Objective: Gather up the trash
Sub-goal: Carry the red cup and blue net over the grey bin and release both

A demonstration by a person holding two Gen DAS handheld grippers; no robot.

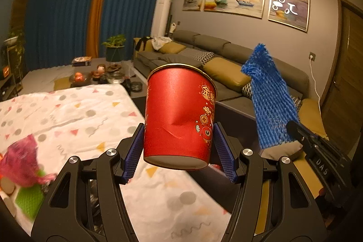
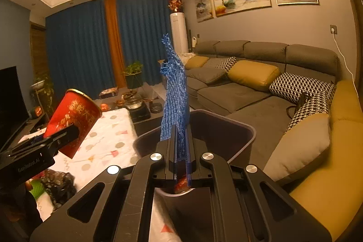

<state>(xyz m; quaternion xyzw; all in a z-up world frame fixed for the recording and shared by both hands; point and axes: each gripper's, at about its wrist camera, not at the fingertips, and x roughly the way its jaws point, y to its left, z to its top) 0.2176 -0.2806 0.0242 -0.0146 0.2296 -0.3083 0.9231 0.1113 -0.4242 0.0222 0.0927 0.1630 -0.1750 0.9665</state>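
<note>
My left gripper (image 1: 179, 142) is shut on a dented red paper cup (image 1: 179, 117) with gold print, held upright above the table edge; the cup also shows in the right wrist view (image 2: 72, 121). My right gripper (image 2: 180, 135) is shut on a blue foam net sleeve (image 2: 174, 92) that stands up from the jaws, right over a dark grey trash bin (image 2: 240, 130). The sleeve also shows at the right of the left wrist view (image 1: 270, 99). Something red lies inside the bin (image 2: 181, 185).
A table with a white patterned cloth (image 1: 74, 115) holds a pink net (image 1: 20, 162), green foam (image 1: 29, 199) and dark wrappers (image 2: 59, 183). A grey sofa with cushions (image 2: 254, 74) runs along the right. A low tea table (image 1: 106, 76) stands behind.
</note>
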